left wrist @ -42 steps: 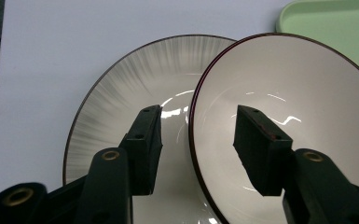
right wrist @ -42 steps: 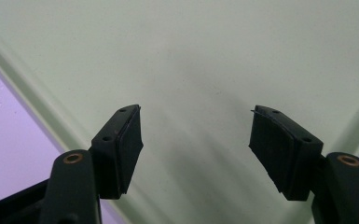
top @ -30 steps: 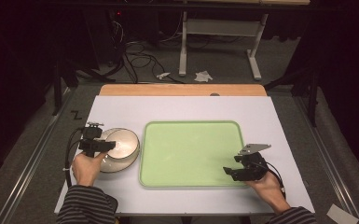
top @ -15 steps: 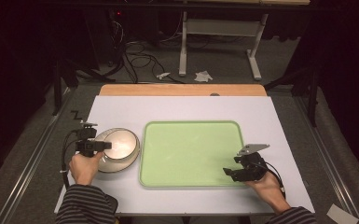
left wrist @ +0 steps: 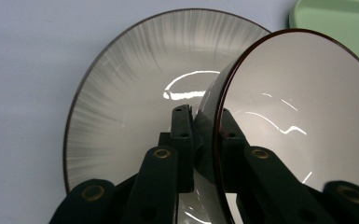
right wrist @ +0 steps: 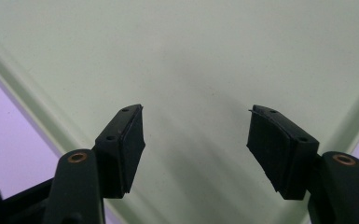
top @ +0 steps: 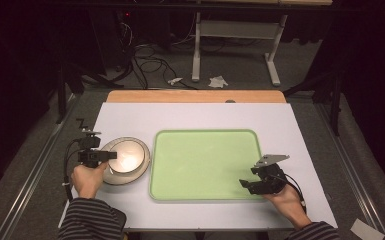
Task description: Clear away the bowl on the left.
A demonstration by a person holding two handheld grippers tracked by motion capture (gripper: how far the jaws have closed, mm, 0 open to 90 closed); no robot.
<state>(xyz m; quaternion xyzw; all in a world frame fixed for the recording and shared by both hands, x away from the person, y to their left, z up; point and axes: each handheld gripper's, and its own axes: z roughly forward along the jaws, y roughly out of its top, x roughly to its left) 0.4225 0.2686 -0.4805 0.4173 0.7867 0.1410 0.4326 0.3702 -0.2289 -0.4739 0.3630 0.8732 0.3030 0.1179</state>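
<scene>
Looking down from the high view, the left hand-held gripper (top: 111, 155) sits at the left rim of a small glossy bowl with a dark rim (top: 126, 157), which rests in a wider grey streaked plate (top: 109, 176) on the white tabletop (top: 195, 116); both lie just left of the pale green rectangular plastic tray (top: 206, 164). From that hand-held gripper the tray lies straight to the right, its long axis running left to right, so the left hand is far nearer the bowl than the right. The right hand-held gripper (top: 243, 185) hovers at the tray's near right corner, well apart from the bowl. In the left gripper view, the jaws have just been closing and now pinch the bowl's wall (left wrist: 303, 116), one pad inside and one outside, the bowl tipped up off the plate (left wrist: 126, 102) and the tray's corner (left wrist: 335, 18) beyond it. In the right gripper view, the jaws have been narrowing yet stand apart with nothing between them, hanging over the bare tray floor (right wrist: 205, 60). My judgement: the next move carries the bowl rightward onto the tray.
</scene>
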